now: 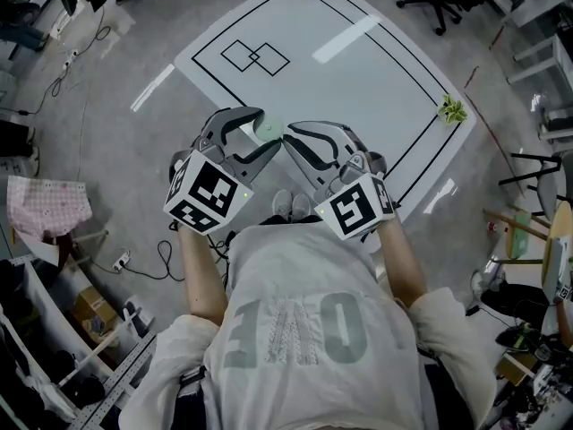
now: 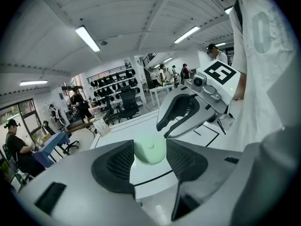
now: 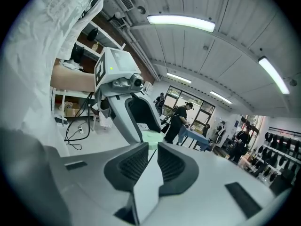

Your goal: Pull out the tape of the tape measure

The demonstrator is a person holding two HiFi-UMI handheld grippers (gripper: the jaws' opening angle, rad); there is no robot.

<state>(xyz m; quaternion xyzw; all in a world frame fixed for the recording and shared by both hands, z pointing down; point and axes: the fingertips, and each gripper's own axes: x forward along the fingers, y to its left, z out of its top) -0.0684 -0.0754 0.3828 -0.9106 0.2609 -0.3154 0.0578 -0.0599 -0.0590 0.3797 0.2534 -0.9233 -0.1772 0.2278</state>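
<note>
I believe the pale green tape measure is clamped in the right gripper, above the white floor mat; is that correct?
Not quite: the tape measure is clamped in the left gripper, not the right gripper, whose tips sit just beside it. The left gripper view shows the case between its pads. It is above the white floor mat.

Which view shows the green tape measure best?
The left gripper view: the tape measure sits centred between the jaws, with its round face visible. The head view shows only a sliver of it, and the right gripper view shows a small pale green patch.
</note>
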